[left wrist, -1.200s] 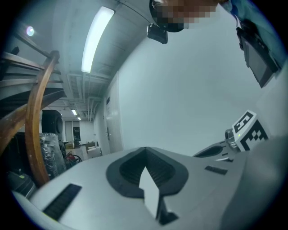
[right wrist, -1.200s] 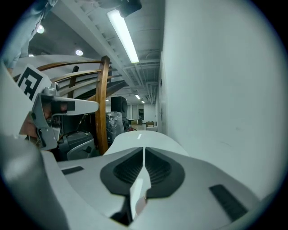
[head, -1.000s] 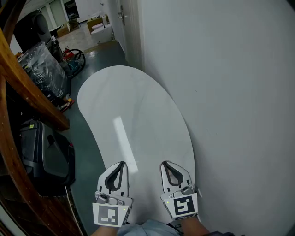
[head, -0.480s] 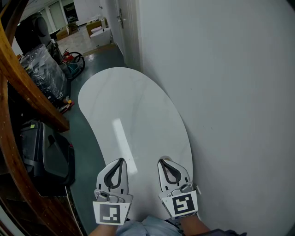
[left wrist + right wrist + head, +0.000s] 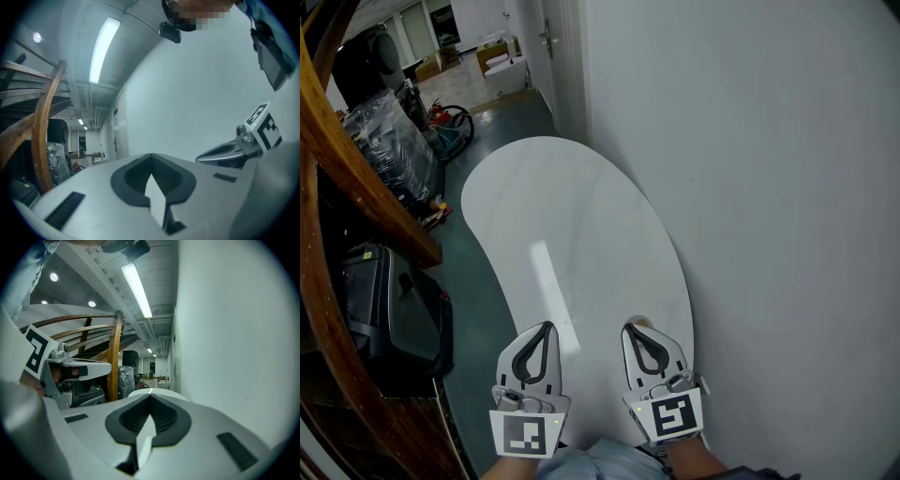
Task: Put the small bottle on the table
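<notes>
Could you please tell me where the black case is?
Head view, left side: the black case sits beside the white table, under the wooden rail.

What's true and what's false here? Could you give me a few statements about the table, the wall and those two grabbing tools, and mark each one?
1. The white table stands right against the white wall. True.
2. The right gripper has its jaws spread wide apart. False: its jaws are together, with nothing between them.
3. The left gripper has its jaws together. True.
4. The black case lies on the table. False: it sits on the floor to the left of the table, under the curved wooden rail.
</notes>
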The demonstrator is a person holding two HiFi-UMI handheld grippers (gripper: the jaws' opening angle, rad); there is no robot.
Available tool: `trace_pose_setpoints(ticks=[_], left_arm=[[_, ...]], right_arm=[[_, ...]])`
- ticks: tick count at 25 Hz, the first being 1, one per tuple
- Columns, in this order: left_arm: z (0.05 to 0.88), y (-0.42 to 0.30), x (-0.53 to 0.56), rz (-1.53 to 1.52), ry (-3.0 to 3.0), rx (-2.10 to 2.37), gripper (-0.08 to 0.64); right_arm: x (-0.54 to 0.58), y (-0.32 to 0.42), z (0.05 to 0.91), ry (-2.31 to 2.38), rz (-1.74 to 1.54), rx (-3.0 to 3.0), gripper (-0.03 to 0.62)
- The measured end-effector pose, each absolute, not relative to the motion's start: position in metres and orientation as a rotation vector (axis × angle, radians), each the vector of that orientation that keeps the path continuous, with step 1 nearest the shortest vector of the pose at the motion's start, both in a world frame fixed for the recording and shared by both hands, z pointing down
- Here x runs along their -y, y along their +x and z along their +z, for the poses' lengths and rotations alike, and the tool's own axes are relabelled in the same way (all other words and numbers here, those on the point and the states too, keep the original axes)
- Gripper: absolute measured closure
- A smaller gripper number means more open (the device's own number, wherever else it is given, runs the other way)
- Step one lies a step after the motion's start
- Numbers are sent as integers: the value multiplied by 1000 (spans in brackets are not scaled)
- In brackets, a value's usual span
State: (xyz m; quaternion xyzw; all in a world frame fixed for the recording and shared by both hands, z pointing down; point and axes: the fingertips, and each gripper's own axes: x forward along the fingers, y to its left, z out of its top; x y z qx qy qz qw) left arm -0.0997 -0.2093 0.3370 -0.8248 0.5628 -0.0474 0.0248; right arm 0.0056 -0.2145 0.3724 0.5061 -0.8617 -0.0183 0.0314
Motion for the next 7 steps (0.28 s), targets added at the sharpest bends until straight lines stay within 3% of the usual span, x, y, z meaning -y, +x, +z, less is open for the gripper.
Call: trace_pose_setpoints(ticks=[7], left_arm=[[338, -104, 211, -155, -2545, -1742, 560]], right_arm=[[216, 3, 380, 1563, 2, 2632, 592]])
